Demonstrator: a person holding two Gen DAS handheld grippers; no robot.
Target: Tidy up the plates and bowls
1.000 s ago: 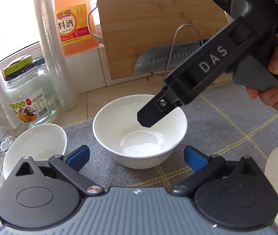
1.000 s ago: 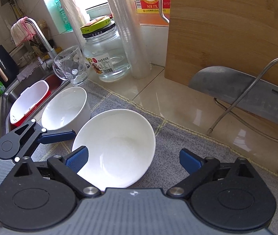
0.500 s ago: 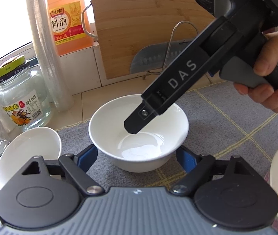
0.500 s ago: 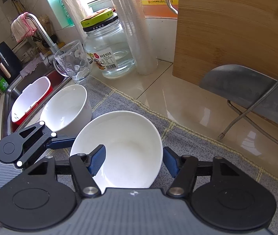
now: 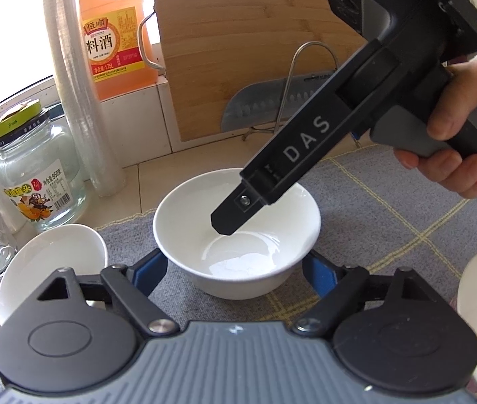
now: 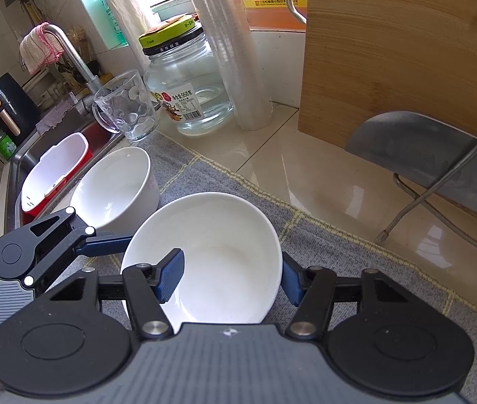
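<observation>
Both claws grip one white bowl (image 5: 238,232) on the grey mat (image 5: 390,208): left claw (image 5: 235,269) outside, right claw (image 6: 231,279) still closing across its wall. Nothing looks stacked; another bowl (image 6: 117,188) waits beside the sink (image 6: 16,165)

Each fisheye camera rides just behind its own claw and tilts down close over the tabletop (image 5: 144,175), the left facing the cutting board (image 5: 238,40) and the right angled toward the sink (image 6: 16,168), both sharing the white bowl (image 5: 238,235) and glass jar (image 6: 188,94).
</observation>
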